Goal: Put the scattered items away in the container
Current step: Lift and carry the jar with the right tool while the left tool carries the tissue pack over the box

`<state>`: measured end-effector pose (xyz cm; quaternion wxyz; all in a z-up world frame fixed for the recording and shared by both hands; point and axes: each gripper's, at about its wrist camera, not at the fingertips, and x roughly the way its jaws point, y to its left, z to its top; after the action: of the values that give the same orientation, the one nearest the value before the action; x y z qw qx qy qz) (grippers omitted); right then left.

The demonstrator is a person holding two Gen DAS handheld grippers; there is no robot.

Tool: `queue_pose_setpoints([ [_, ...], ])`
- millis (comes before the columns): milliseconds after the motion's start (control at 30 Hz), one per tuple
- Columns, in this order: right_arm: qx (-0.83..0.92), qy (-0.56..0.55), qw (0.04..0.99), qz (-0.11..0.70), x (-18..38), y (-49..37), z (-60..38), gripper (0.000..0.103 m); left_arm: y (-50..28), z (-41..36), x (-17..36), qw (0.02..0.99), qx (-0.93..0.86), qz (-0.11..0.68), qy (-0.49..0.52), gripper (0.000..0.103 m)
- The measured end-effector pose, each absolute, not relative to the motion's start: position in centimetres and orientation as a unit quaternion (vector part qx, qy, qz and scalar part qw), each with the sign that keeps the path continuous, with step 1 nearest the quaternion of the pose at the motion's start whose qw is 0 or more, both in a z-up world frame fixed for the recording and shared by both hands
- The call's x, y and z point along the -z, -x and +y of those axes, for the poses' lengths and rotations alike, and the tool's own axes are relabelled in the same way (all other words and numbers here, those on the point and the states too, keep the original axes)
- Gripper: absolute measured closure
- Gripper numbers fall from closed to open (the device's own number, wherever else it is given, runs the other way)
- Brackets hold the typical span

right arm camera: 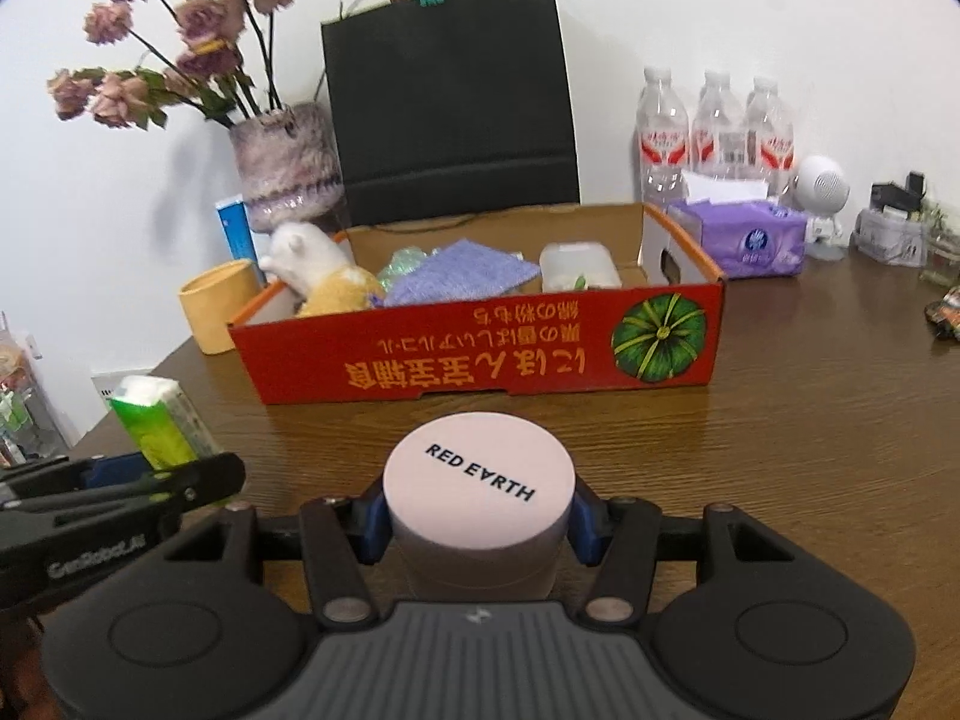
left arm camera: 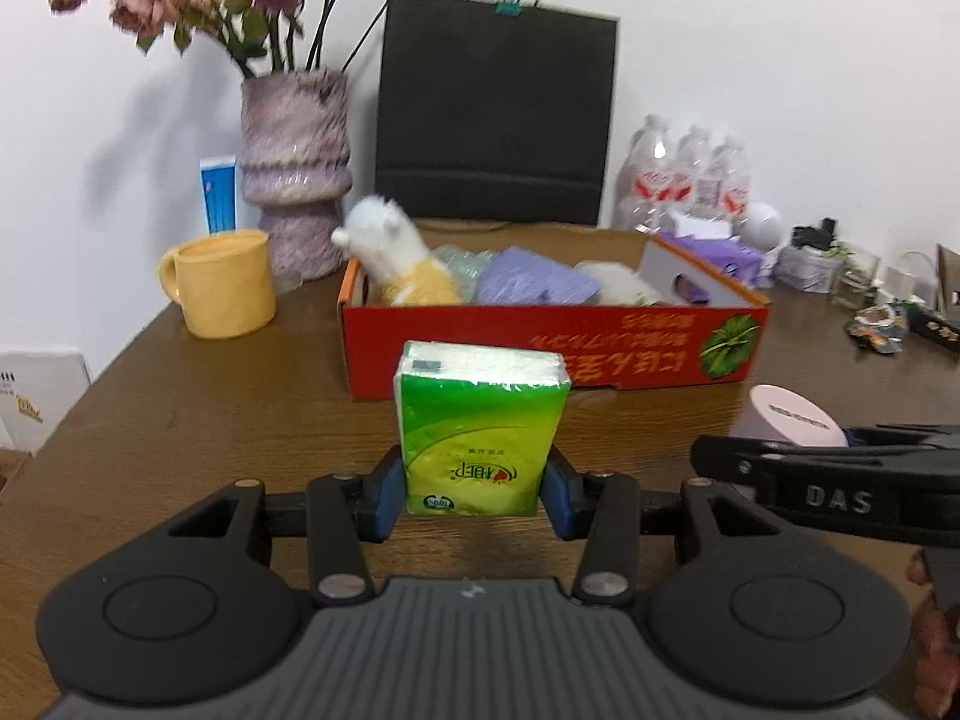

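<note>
Each tool carries 1 item toward the red box [right arm camera: 480, 354] on the worktop [right arm camera: 810, 390]: the left tool [left arm camera: 477, 495] clamps a green tissue pack [left arm camera: 480, 438] upright, the right tool [right arm camera: 477, 531] grips a pink jar [right arm camera: 477, 498] by its sides, ready for dropping in.

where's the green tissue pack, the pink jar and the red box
green tissue pack [left arm camera: 480, 426], left wrist view, middle of its front face
pink jar [right arm camera: 478, 471], right wrist view, centre of the lid
red box [right arm camera: 480, 354], right wrist view, printed front wall
</note>
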<state>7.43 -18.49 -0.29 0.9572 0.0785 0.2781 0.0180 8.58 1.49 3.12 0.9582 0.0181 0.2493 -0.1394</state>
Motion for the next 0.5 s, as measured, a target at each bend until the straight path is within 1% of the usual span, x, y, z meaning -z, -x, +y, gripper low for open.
queue_pose_setpoints([
  [233, -0.022, -0.079, 0.958, 0.274, -1.8, -5.3, -18.4, 0.049, -6.2, 2.6, -5.9, 0.954, 0.171, 0.245, -0.002, 0.057],
  [500, -0.027, -0.08, 0.961, 0.262, -4.7, -4.0, -18.4, 0.049, -6.2, 3.1, -8.6, 0.95, 0.192, 0.246, 0.012, 0.057],
])
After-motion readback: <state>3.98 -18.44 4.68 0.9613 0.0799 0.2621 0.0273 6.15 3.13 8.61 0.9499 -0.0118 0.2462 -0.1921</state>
